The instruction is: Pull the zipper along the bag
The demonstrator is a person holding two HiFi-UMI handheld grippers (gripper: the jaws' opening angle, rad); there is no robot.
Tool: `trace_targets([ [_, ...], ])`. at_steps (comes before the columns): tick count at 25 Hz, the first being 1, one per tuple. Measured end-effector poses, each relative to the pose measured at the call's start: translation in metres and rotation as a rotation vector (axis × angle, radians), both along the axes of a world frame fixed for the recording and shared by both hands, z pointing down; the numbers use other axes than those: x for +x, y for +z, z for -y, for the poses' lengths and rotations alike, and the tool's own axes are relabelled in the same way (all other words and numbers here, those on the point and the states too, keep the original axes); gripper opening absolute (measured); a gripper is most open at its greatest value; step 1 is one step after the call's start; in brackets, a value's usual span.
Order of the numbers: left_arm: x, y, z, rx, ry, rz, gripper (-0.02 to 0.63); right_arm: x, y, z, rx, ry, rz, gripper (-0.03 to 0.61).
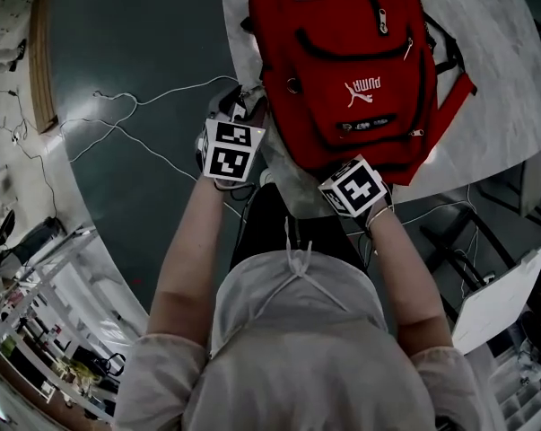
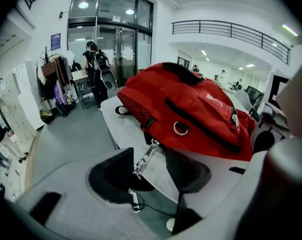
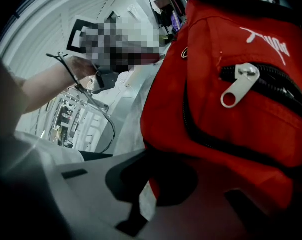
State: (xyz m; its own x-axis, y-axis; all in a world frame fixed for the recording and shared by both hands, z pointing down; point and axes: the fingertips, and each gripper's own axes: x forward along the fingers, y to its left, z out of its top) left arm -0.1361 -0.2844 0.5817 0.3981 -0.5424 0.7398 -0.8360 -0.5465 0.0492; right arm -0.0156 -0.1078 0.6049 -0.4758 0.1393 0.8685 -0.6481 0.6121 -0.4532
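Backpack point(image 1: 351, 70): red, lying on white table point(image 1: 499, 57).
Left gripper point(image 2: 149, 171): jaws apart, chain zipper pull point(image 2: 144, 160) loose between them.
Right gripper point(image 3: 156, 179): apparently clamped on backpack's lower edge.

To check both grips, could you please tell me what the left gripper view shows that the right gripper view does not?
Only the left gripper view: a chain zipper pull between the open jaws of the left gripper, and a bystander by glass doors. Only the right gripper view: the wearer's left forearm, and the right gripper shut on fabric of the red backpack. Both: that backpack.
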Motion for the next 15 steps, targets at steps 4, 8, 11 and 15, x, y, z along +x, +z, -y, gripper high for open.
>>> trace_targets([
  [4, 0.001, -0.032, -0.014, 0.063, -0.038, -0.029, 0.187, 0.0, 0.002, 0.001, 0.044, 0.053, -0.016, 0.025],
  [8, 0.005, -0.06, -0.043, 0.071, -0.077, -0.083, 0.131, 0.004, 0.003, -0.001, 0.135, 0.098, -0.075, 0.025],
  [11, 0.004, -0.076, -0.067, 0.066, -0.117, -0.126, 0.041, 0.006, -0.008, -0.004, 0.177, 0.118, -0.096, 0.025],
  [15, 0.003, -0.101, -0.093, 0.093, -0.129, -0.15, 0.02, 0.0, -0.044, 0.001, 0.263, 0.148, -0.051, 0.025],
])
